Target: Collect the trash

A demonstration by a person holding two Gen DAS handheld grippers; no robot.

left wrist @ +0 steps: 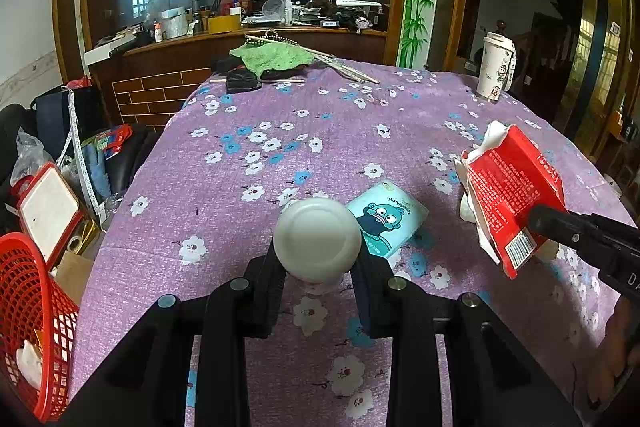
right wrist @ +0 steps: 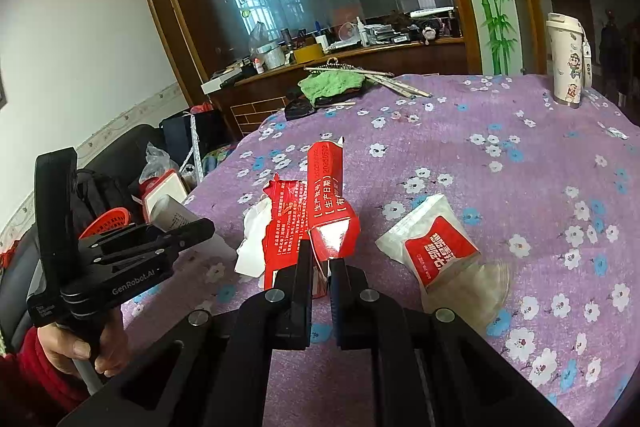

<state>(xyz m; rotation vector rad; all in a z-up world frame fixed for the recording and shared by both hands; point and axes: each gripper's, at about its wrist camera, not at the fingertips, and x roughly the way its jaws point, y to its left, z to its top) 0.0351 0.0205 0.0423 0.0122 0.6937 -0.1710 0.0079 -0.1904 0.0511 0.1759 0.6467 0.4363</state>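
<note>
At the worktop's left edge a red mesh plastic basket (left wrist: pixel 28 311) is waiting. My left fingers (left wrist: pixel 318 267) are gripping a smooth white plastic bottle (left wrist: pixel 317 239), likely light and slippery; my right fingers (right wrist: pixel 320 263) are pinching a torn red cardboard carton (right wrist: pixel 330 203), flimsy, best taken by its folded end.

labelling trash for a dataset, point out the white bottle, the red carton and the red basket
white bottle (left wrist: pixel 316 237), left wrist view, its round end
red carton (right wrist: pixel 330 203), right wrist view, printed side
red basket (left wrist: pixel 28 303), left wrist view, mesh wall
</note>
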